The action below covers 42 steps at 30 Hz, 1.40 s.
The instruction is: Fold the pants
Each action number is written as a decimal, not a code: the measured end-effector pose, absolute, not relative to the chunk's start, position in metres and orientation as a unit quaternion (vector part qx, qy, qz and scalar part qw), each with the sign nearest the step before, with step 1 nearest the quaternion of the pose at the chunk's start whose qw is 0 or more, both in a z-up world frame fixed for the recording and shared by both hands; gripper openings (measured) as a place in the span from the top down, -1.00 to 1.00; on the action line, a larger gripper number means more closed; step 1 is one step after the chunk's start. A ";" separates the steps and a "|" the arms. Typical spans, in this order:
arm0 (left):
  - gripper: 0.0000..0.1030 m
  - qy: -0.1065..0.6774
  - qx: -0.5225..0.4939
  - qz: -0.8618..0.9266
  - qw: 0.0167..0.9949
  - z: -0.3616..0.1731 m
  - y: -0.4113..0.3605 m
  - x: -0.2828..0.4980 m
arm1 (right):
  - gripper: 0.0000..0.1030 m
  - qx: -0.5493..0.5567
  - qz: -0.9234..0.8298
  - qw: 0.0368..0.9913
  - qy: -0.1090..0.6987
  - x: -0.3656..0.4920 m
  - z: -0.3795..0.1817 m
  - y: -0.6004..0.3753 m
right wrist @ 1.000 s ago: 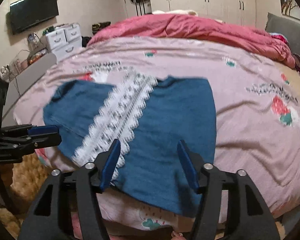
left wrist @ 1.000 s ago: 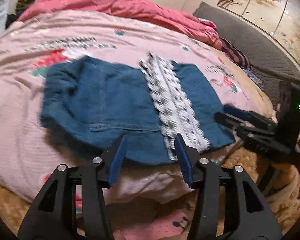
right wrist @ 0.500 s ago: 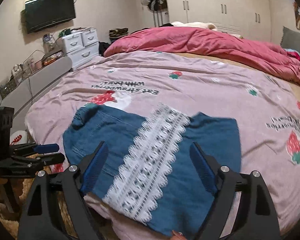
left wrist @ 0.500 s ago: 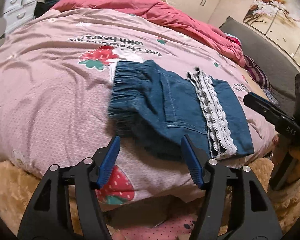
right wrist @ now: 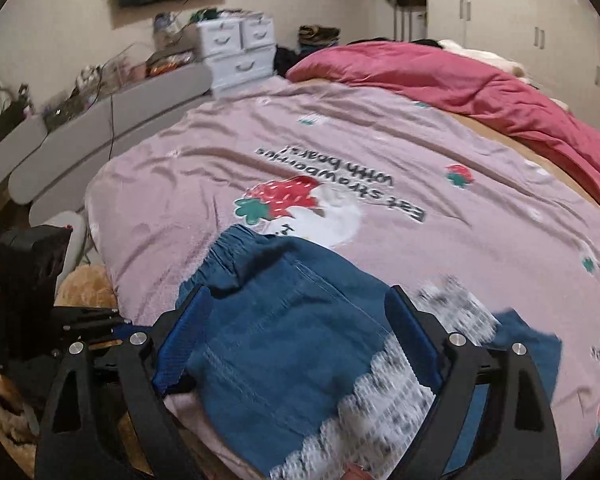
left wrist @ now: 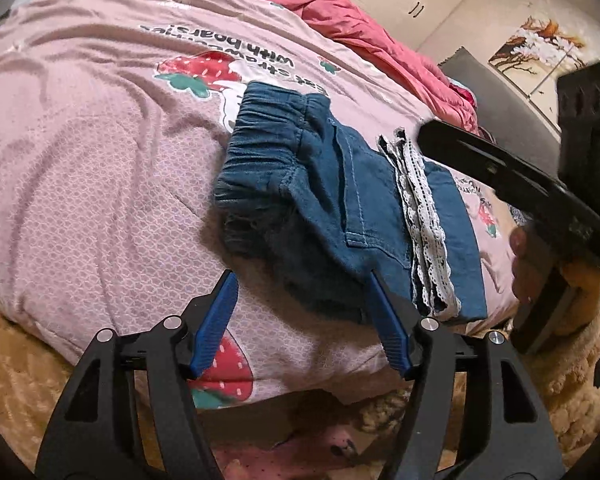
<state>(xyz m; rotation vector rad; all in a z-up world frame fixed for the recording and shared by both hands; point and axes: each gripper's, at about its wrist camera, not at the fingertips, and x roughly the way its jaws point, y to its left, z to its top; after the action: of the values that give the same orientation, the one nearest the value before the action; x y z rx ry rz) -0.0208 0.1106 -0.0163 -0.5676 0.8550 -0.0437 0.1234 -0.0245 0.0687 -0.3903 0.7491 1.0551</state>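
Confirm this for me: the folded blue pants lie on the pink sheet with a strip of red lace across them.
Not quite: the lace is white, not red, as the left wrist view shows. The folded blue pants do lie on the pink sheet.

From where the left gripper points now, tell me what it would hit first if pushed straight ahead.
Most likely the blue denim pants: the left gripper, open and holding nothing, aims at their near folded edge on the pink bedspread. Depth is unclear; it might touch the bedspread just short of them.
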 end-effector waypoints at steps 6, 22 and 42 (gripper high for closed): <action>-0.12 0.403 -0.299 -0.033 0.864 -0.020 0.117 -0.015 | -0.70 -0.217 0.514 0.745 0.365 0.131 0.057 0.017; -0.03 0.396 -0.340 -0.056 0.851 -0.029 0.129 -0.004 | -0.04 -0.272 0.542 0.672 0.425 0.144 0.015 0.078; 0.06 0.366 -0.308 -0.082 0.875 0.018 0.093 0.012 | 0.22 -0.128 0.578 0.713 0.376 0.173 0.074 -0.020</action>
<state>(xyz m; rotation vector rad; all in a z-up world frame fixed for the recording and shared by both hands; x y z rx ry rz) 0.0121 0.0929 0.0179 -0.6427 0.7634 -0.1703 0.1733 -0.0203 0.0742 -0.2827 0.8340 1.2815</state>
